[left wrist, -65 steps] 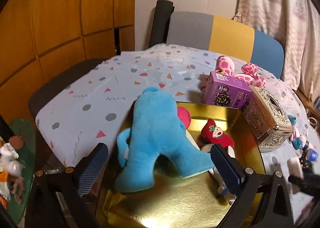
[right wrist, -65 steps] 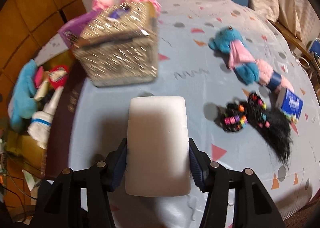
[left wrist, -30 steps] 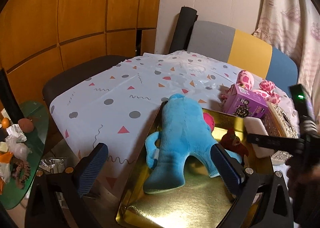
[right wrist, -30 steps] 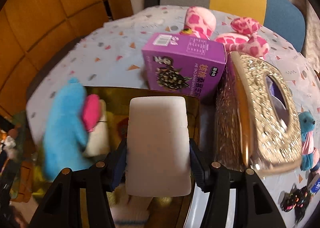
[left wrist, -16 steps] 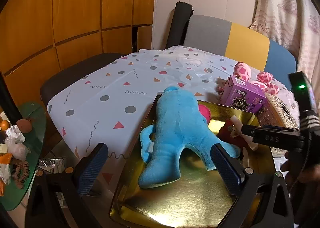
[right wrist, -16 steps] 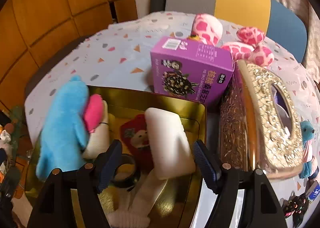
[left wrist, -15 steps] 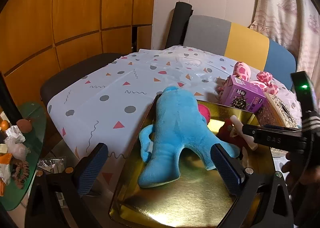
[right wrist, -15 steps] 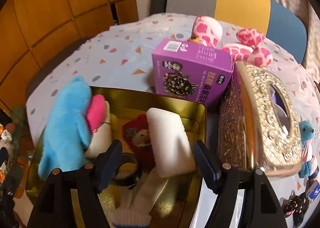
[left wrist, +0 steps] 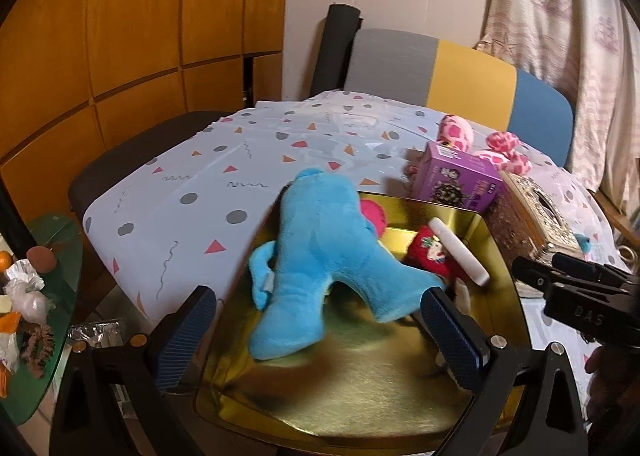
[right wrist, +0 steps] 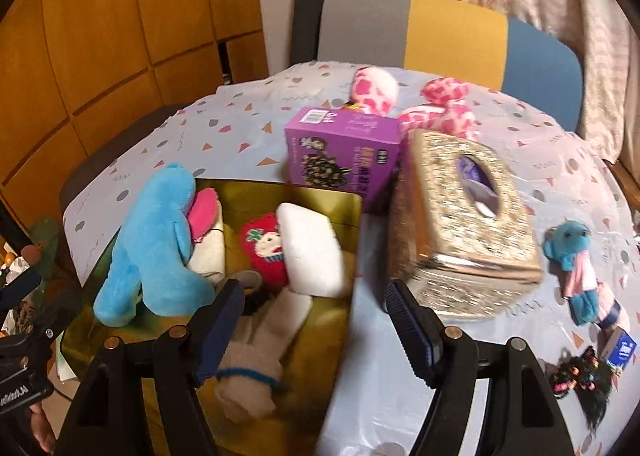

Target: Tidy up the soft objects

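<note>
White sponge [right wrist: 312, 248] lies in gold tray [right wrist: 344, 240] w/ blue plush [right wrist: 156, 240]; right hand-held gripper [right wrist: 316, 320] jaws just widened, nothing between; left hand-held gripper [left wrist: 320, 332] wide, empty, over tray

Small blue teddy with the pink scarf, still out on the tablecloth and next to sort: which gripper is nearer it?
Right. The right gripper hovers over the tray's edge, the teddy just beyond its right-side finger. The left gripper sits across the tray.

Black-framed tool [right wrist: 312, 316] with ribbed blue pads [right wrist: 412, 330] and silver screws.
</note>
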`<state>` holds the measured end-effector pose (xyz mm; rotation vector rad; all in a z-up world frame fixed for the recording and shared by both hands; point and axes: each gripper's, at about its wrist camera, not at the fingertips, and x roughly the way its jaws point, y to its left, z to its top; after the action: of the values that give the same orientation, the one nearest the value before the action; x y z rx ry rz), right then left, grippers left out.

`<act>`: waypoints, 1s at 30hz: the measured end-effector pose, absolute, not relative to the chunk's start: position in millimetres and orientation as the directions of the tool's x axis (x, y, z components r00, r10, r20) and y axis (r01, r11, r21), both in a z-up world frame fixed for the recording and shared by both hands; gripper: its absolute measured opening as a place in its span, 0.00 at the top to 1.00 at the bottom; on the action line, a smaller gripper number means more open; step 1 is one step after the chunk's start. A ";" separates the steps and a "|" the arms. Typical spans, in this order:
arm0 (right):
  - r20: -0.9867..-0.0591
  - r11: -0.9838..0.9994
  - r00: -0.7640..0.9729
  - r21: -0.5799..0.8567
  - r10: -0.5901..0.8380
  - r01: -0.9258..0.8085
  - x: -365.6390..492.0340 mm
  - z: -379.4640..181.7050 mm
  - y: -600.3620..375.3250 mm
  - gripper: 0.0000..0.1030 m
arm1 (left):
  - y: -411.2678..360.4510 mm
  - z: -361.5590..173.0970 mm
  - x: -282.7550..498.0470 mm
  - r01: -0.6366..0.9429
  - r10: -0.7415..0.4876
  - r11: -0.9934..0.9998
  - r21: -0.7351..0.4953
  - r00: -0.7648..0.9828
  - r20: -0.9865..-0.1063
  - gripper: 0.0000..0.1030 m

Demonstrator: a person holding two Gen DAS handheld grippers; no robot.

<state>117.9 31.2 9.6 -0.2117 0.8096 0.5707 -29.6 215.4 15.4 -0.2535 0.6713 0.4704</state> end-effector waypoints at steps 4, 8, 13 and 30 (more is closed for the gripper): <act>-0.720 0.850 0.576 0.037 0.387 -0.525 116.3 14.3 8.5 0.28 | 204.1 17.2 -27.7 -0.468 0.319 0.881 -0.065 0.691 -0.649 0.00; -0.714 0.881 0.601 0.048 0.360 -0.471 121.1 16.4 -19.6 0.28 | 191.9 19.1 -26.8 -0.440 0.304 0.896 -0.056 0.701 -0.646 0.00; -0.711 0.912 0.628 0.047 0.318 -0.409 129.1 17.0 -51.6 0.28 | 176.6 22.2 -26.0 -0.404 0.283 0.914 -0.045 0.711 -0.644 0.00; -0.663 0.997 0.747 -0.015 0.051 -0.081 172.0 27.9 -196.4 0.28 | 124.5 25.2 -12.6 -0.265 0.201 0.964 0.002 0.728 -0.656 0.00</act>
<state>172.0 -196.4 27.9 -0.0443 0.7243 0.0723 -12.6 124.5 25.2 -0.0943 0.7115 0.2567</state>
